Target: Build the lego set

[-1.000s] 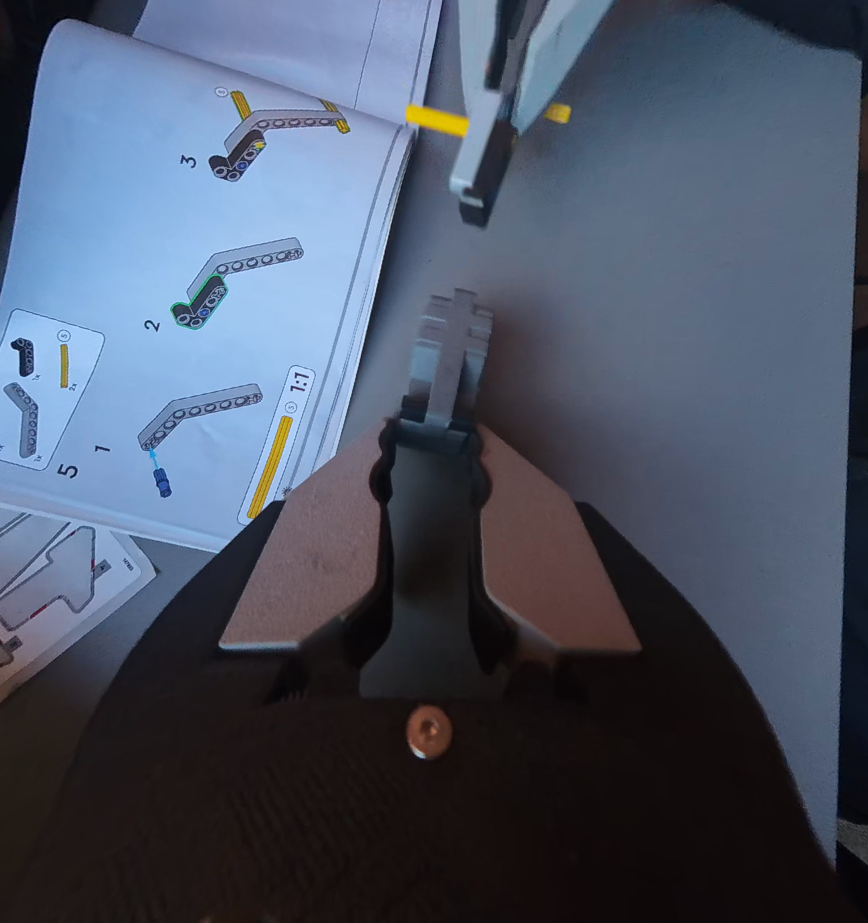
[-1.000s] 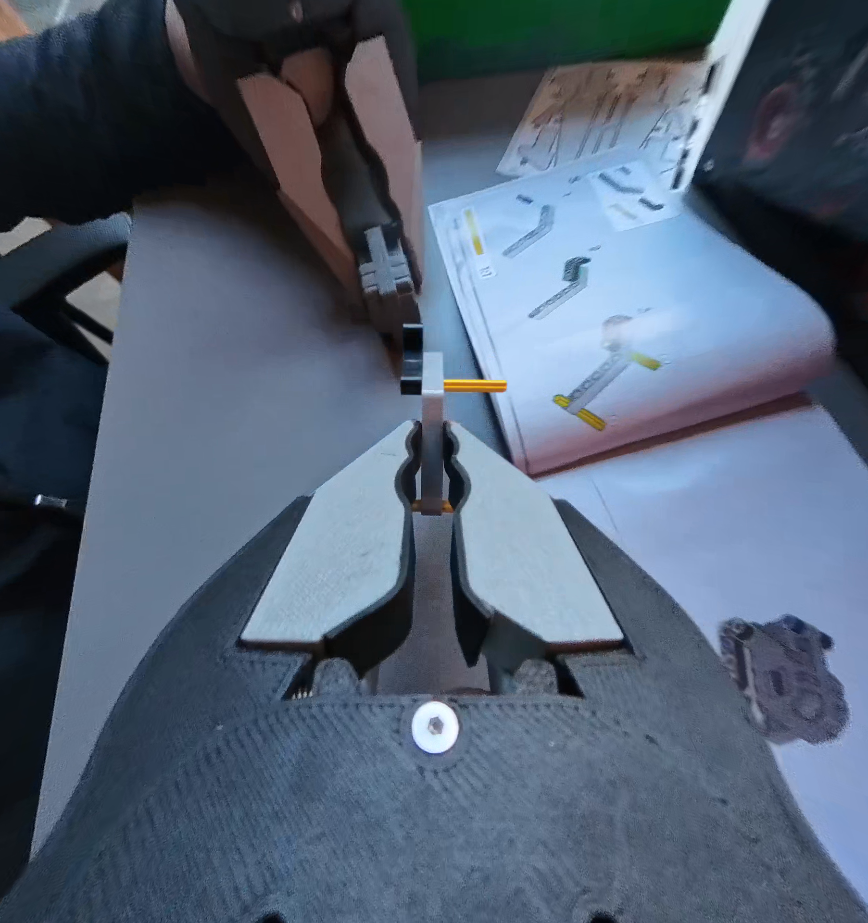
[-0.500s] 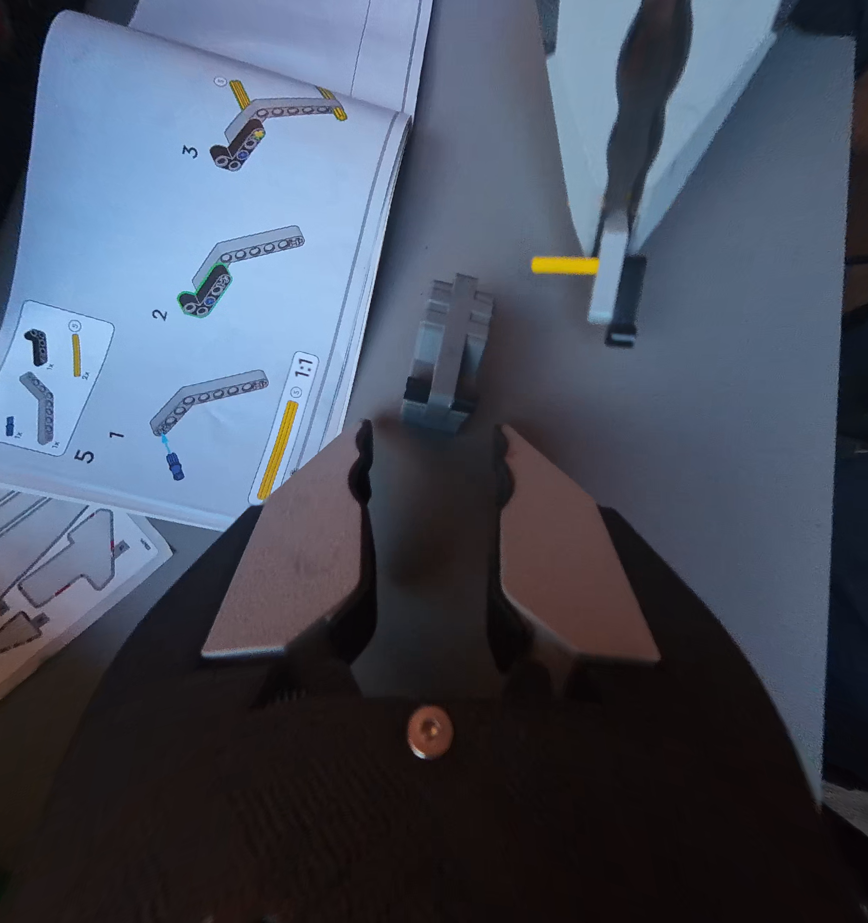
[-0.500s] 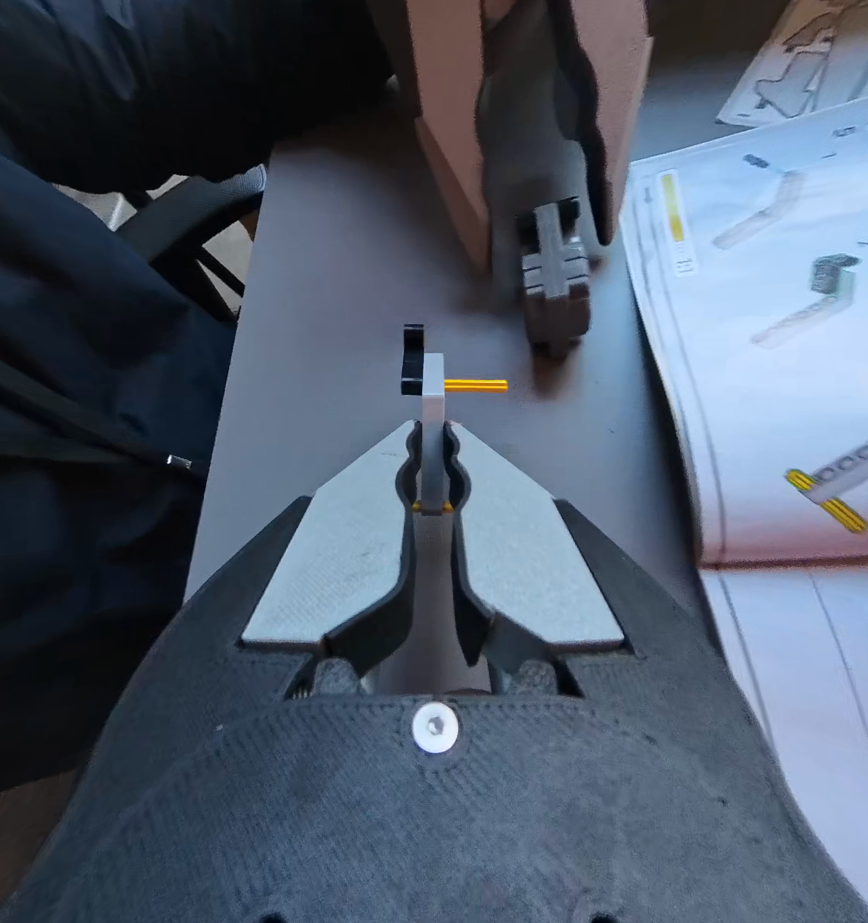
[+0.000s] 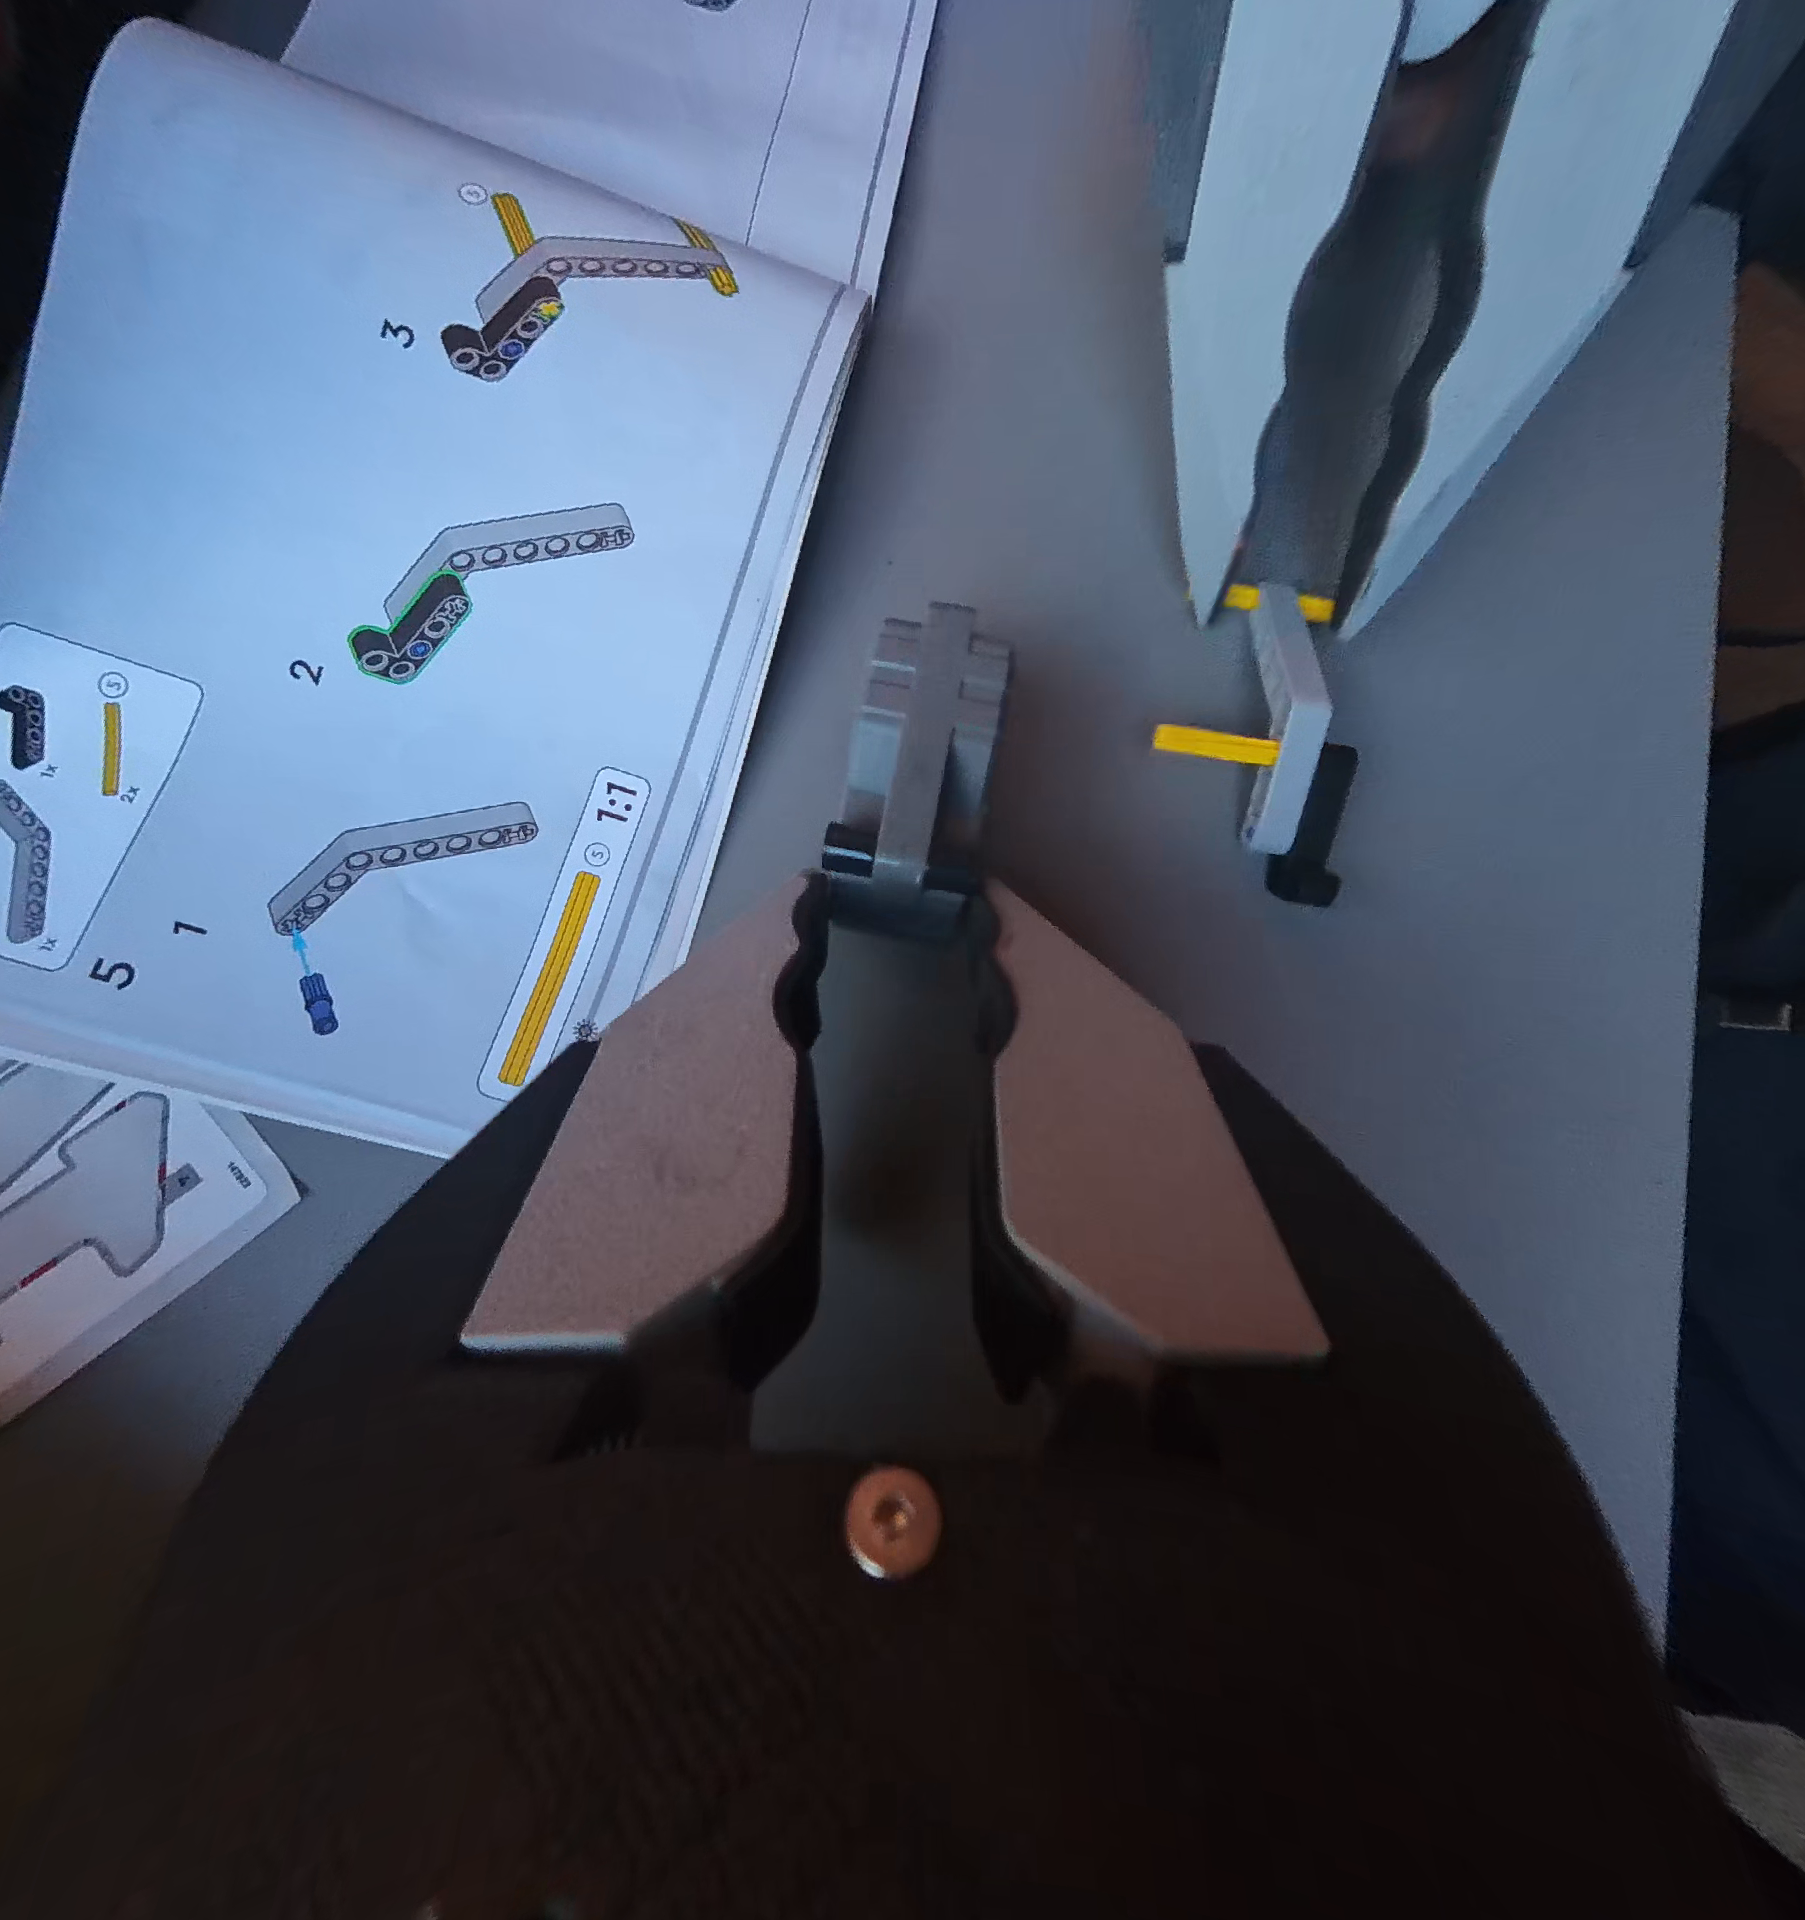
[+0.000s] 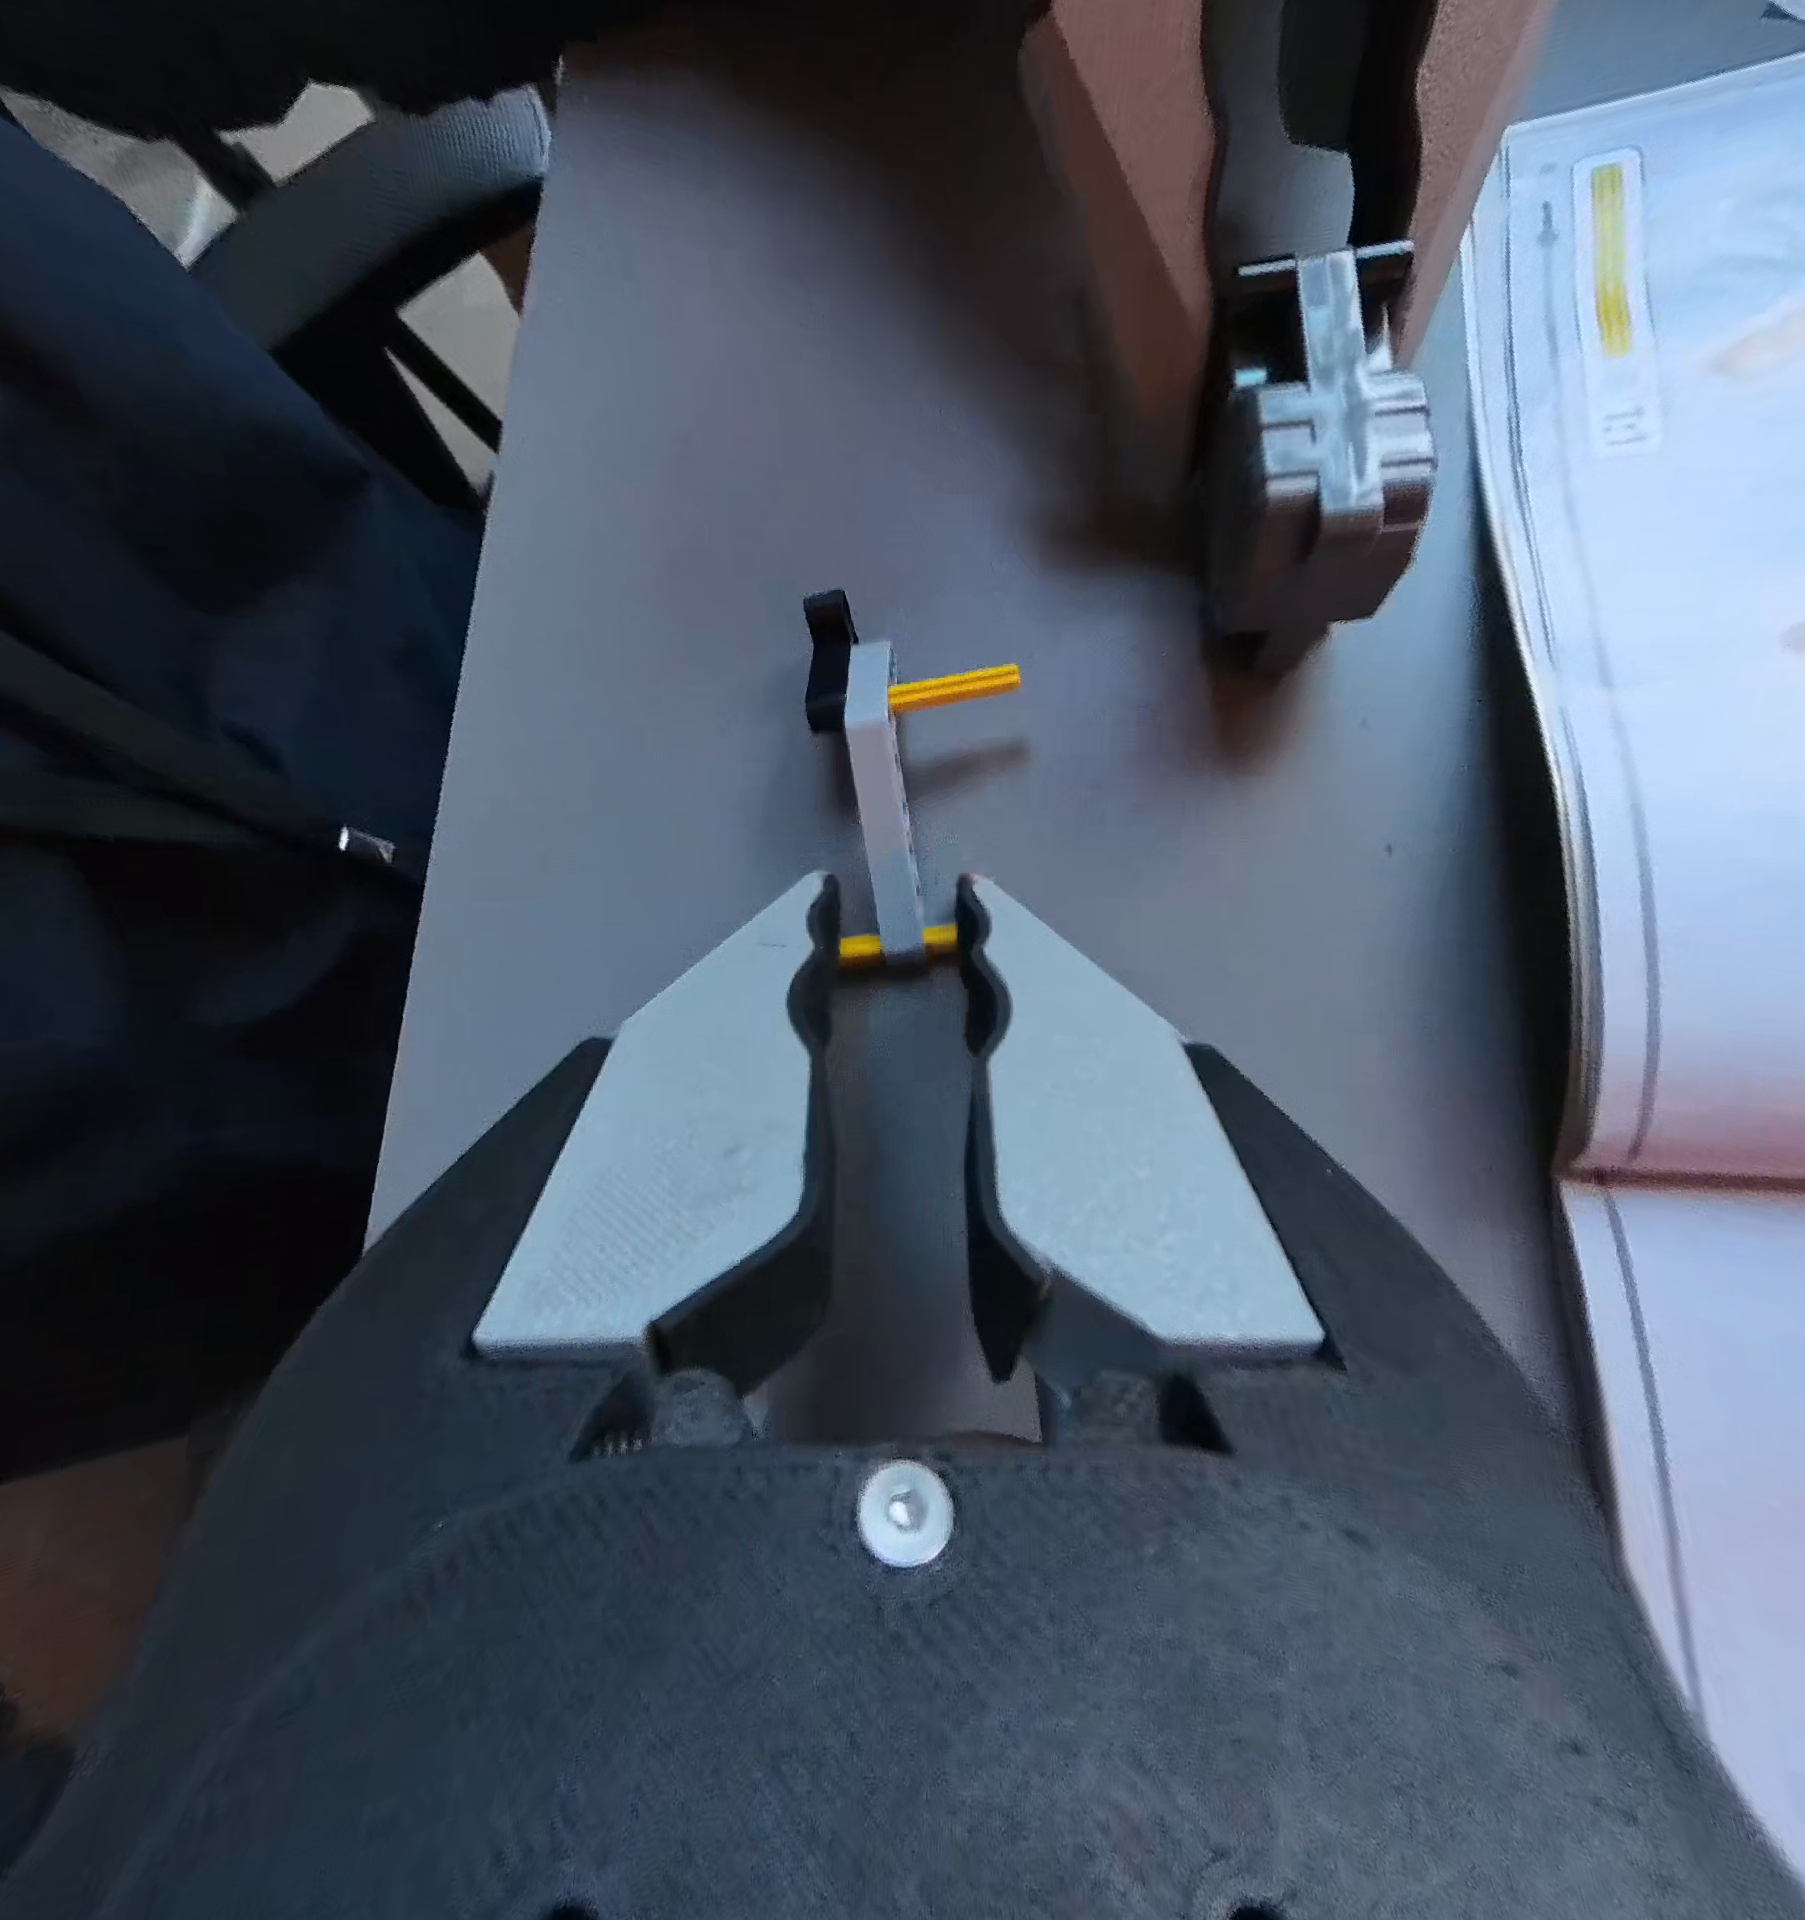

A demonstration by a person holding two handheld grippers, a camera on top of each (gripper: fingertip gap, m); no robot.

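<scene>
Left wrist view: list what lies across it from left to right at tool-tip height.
Open instruction booklet → grey cross-shaped assembly at the left tool → yellow axle → grey beam → black piece.

Your left gripper (image 5: 898,914) has its fingertips closed on the near end of a grey block (image 5: 924,769). It stands on the grey table (image 5: 1500,1039), just beside the right edge of the open booklet (image 5: 358,623). Toward the table's right edge, your right gripper (image 5: 1282,613) touches the yellow pin on a grey beam (image 5: 1293,748). A loose sheet (image 5: 77,1216) lies by the near-left corner.
</scene>
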